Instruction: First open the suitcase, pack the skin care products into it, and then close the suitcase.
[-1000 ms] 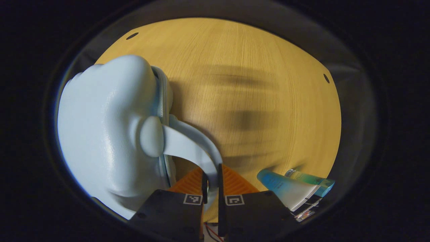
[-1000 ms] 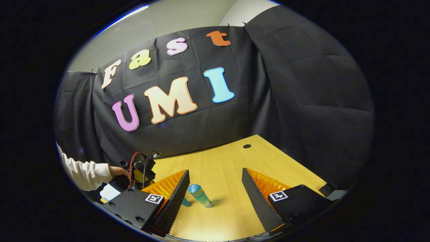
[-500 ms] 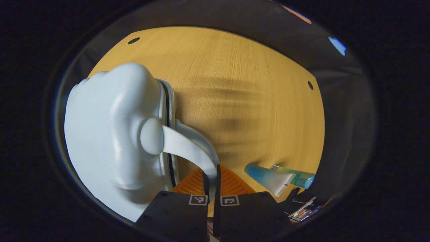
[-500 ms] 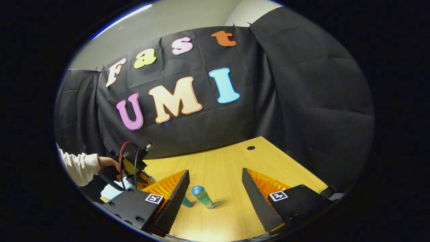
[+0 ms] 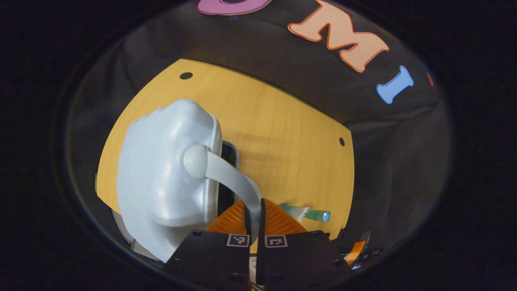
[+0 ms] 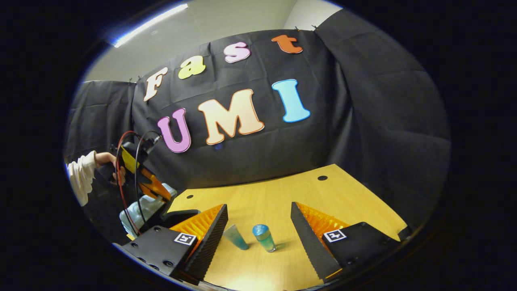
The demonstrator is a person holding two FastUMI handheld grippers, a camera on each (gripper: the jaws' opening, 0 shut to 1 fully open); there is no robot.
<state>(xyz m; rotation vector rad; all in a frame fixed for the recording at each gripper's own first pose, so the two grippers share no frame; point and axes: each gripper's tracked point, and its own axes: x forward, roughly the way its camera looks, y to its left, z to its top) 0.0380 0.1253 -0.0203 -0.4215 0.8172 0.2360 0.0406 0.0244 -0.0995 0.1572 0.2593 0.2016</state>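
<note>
Pinching the suitcase handle [image 5: 230,180], left tool [image 5: 254,218] lifts the pale blue suitcase [image 5: 169,182] lid off the desk [image 5: 291,129]; right tool [image 6: 258,226] waits spread over two tubes [image 6: 264,238].

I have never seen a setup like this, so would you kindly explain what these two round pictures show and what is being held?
A person holds a two-finger gripper in each hand, and a fisheye camera rides on each gripper, looking along its fingers. In the left gripper view, the left gripper is shut on the handle of a pale blue suitcase, whose halves have parted a little. In the right gripper view, the right gripper hangs open above a wooden table. Between its fingers lie two skin care items: a tube and a small bottle. At the left of that view, the person's hand holds the left gripper.
</note>
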